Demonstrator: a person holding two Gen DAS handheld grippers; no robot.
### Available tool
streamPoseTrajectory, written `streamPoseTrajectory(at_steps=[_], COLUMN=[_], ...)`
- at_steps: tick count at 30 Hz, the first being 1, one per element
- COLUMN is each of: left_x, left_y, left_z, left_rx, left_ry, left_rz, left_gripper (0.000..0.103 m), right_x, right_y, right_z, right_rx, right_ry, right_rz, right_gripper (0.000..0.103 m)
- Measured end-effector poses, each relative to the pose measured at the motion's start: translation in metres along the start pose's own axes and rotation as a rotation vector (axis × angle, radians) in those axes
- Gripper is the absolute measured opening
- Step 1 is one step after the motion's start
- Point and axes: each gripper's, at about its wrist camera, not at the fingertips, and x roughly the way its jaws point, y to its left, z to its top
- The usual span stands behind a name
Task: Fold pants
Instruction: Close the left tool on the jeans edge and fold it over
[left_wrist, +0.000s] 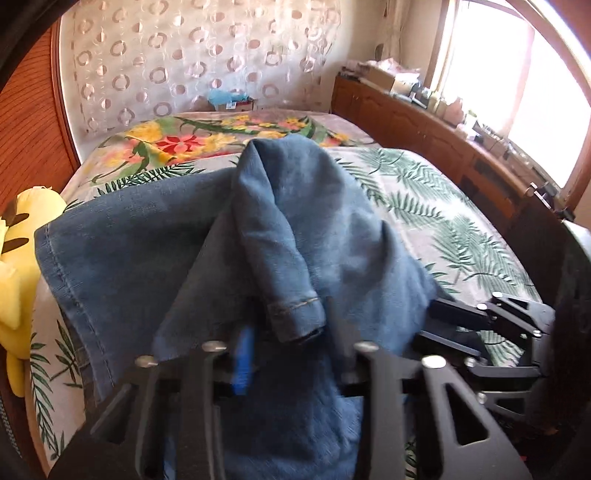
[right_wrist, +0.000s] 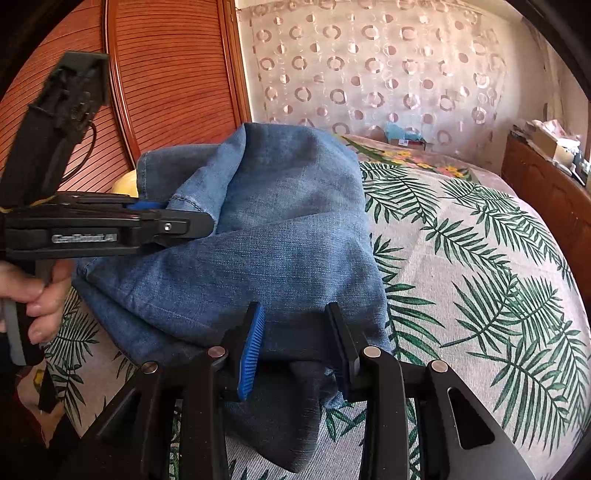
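Blue denim pants (left_wrist: 280, 236) lie bunched on a bed with a palm-leaf cover (left_wrist: 436, 218); a hemmed leg end (left_wrist: 295, 314) hangs toward the left camera. My left gripper (left_wrist: 288, 347) has cloth draped between its fingers; in the right wrist view it (right_wrist: 192, 218) comes from the left, jaws closed on a denim fold. My right gripper (right_wrist: 295, 336) has its blue-padded fingers (right_wrist: 251, 343) apart with pants cloth (right_wrist: 280, 229) between them, and shows in the left wrist view (left_wrist: 443, 314) at the pants' right edge.
A yellow plush toy (left_wrist: 14, 269) lies at the bed's left edge. A wooden cabinet (left_wrist: 436, 129) with clutter runs along the right under a window. A circle-patterned curtain (left_wrist: 192, 55) and a small box (left_wrist: 232, 103) are behind the bed. A ribbed wooden panel (right_wrist: 173, 74) stands at left.
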Motion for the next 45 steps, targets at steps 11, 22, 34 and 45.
streamPoseTrajectory(at_steps=[11, 22, 34, 45], left_x=[-0.057, -0.051, -0.055, -0.047], left_y=[0.059, 0.101, 0.070, 0.027], left_z=[0.017, 0.043, 0.025, 0.004], left_rx=[-0.011, 0.021, 0.023, 0.062], left_ry=[-0.095, -0.043, -0.086, -0.096], left_rz=[0.157, 0.309, 0.213, 0.131], left_gripper=[0.009, 0.009, 0.048, 0.081], right_x=[-0.001, 0.000, 0.000, 0.000], right_y=[-0.001, 0.001, 0.000, 0.000], right_z=[-0.001, -0.001, -0.001, -0.001], right_rx=[0.003, -0.001, 0.001, 0.001], right_ry=[-0.004, 0.000, 0.000, 0.001], right_rz=[-0.002, -0.002, -0.002, -0.001], right_gripper=[0.035, 0.036, 0.036, 0.036])
